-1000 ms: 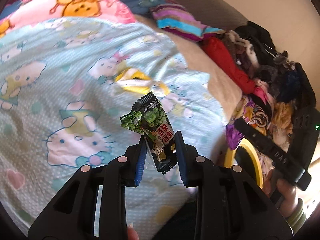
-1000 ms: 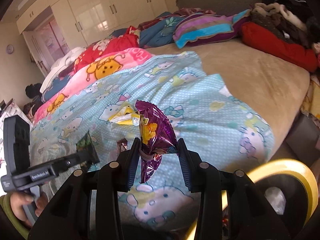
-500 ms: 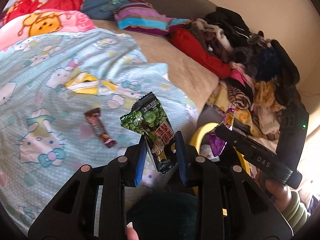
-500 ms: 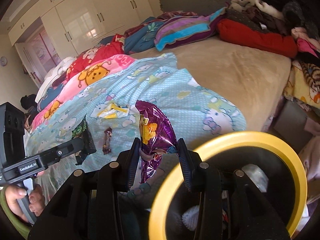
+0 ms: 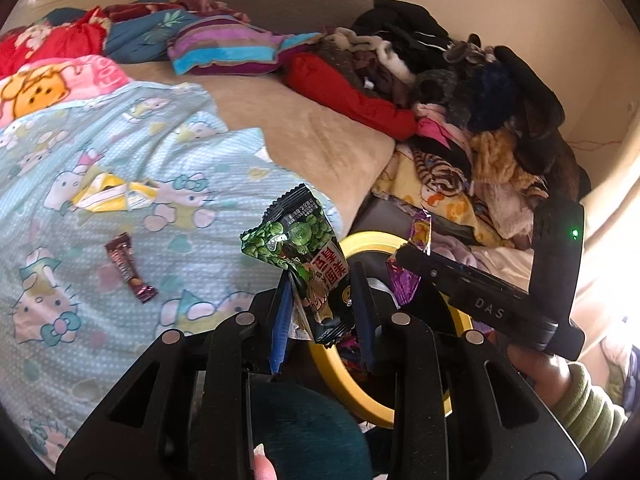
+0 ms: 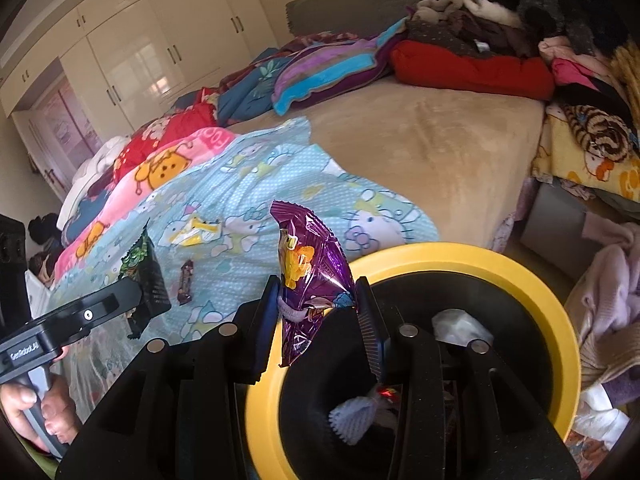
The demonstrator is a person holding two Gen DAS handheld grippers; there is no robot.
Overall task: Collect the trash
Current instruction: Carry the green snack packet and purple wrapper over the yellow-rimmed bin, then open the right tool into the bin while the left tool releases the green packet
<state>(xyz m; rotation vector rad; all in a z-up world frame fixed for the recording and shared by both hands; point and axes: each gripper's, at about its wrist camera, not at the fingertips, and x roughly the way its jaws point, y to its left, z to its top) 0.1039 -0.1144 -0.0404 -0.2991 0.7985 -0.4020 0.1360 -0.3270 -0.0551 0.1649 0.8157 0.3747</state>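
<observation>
My left gripper [image 5: 322, 312] is shut on a green and black snack packet [image 5: 304, 256], held upright near the bed's edge. My right gripper [image 6: 316, 308] is shut on a shiny purple wrapper [image 6: 312, 272], held over the rim of a yellow-rimmed black bin [image 6: 520, 276] with trash inside. From the left wrist, the bin [image 5: 360, 240] sits just behind the packet, and the right gripper [image 5: 460, 292] hangs over it. A yellow and white wrapper [image 5: 108, 194] and a small brown candy bar [image 5: 128, 266] lie on the light blue cartoon blanket [image 5: 100, 152].
The beige bed [image 6: 440, 140] carries pillows and folded blankets at the back. A heap of clothes [image 5: 460, 92] is piled at the right, beside and behind the bin. White wardrobe doors [image 6: 140, 48] stand across the room. A hand in a green sleeve [image 5: 576, 392] holds the right gripper.
Both grippers have swung from over the blanket toward the bin with their wrappers still gripped. The bin has come into view under the right gripper, and the brown bar now shows.
</observation>
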